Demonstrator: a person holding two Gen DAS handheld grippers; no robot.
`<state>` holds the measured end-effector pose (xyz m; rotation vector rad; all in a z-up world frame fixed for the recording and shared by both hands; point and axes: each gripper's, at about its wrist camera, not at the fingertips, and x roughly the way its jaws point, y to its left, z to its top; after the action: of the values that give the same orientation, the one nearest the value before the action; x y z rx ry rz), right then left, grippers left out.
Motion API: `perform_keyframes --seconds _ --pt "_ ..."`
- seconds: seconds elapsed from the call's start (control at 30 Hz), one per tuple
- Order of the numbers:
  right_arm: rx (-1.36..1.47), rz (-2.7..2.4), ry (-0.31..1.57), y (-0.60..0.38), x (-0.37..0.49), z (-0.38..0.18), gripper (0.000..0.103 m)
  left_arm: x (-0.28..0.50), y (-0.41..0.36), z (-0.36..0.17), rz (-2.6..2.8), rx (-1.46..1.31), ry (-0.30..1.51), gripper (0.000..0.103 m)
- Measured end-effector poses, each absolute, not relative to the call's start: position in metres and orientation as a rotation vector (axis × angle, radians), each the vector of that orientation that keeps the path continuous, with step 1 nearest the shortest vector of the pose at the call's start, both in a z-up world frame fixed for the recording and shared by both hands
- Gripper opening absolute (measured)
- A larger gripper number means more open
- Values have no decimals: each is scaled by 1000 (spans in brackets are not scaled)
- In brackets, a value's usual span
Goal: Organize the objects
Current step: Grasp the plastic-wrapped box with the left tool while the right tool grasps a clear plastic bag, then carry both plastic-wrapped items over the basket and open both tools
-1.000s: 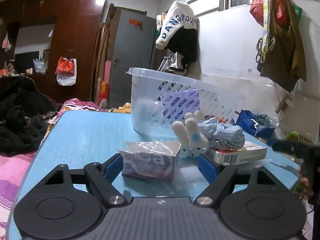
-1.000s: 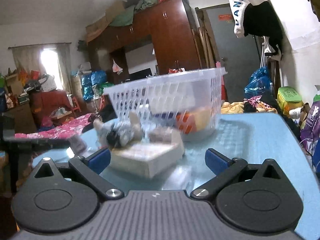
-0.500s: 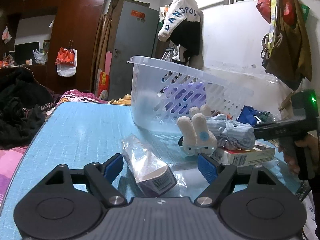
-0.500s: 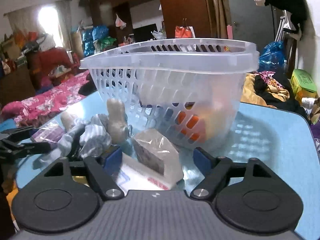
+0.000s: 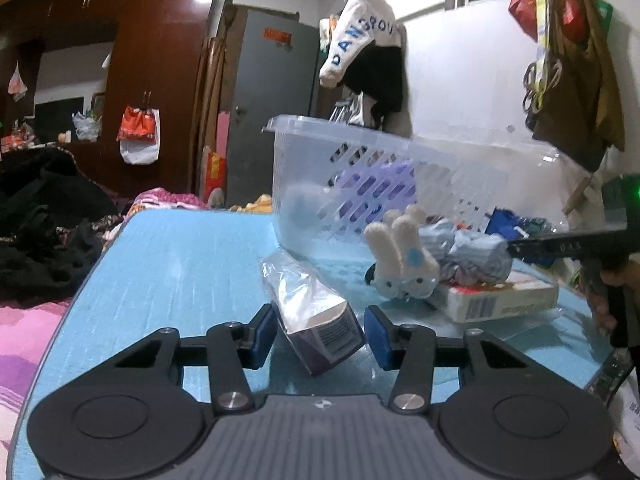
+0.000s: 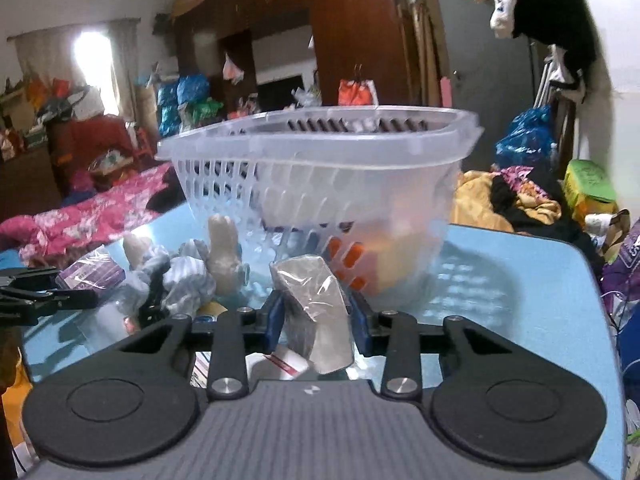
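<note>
- Packets in clear wrap sat between both pairs of fingers: a purple box (image 5: pixel 320 320) at the left gripper (image 5: pixel 320 330), a grey packet (image 6: pixel 316 312) at the right gripper (image 6: pixel 316 322).
- The left gripper's jaws had just been closing around the purple box; the left blue pad (image 5: pixel 262 330) met its wrap, while a narrow gap showed at the right pad, so a firm grip could not be confirmed.
- The purple box lay tilted on the blue table (image 5: pixel 180 264), towards its near edge in the left wrist view.
- The right gripper's jaws had just been closing too, and both pads pressed the grey packet's sides; it stood upright, above a white carton (image 6: pixel 280 362).
- Each gripper pointed slightly downward over the table.
- A stuffed rabbit (image 5: pixel 404 260) in striped cloth lay on that carton, between the two grippers.
- The clear slotted basket (image 6: pixel 320 184) stood just behind, nearer the table's far edge, with orange and purple items inside.
- A person's hand (image 5: pixel 612 292) gripped the right tool's handle off the table's right edge.
</note>
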<state>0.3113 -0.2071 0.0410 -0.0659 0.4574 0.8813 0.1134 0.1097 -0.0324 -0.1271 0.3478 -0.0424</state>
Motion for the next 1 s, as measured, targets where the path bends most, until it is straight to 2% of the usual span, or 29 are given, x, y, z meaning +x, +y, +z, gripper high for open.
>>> perform_keyframes --seconds 0.37,0.6,0.77,1.0 --pt "9 879 279 -224 281 86 38 106 90 1 -96 -132 222 52" --pt "-34 804 206 -186 308 143 38 146 64 79 -113 -71 126 52" --pt "-83 672 271 -140 361 163 38 227 62 124 -37 -62 215 52" --pt "-97 595 350 -129 393 149 38 290 71 118 55 -35 358 52"
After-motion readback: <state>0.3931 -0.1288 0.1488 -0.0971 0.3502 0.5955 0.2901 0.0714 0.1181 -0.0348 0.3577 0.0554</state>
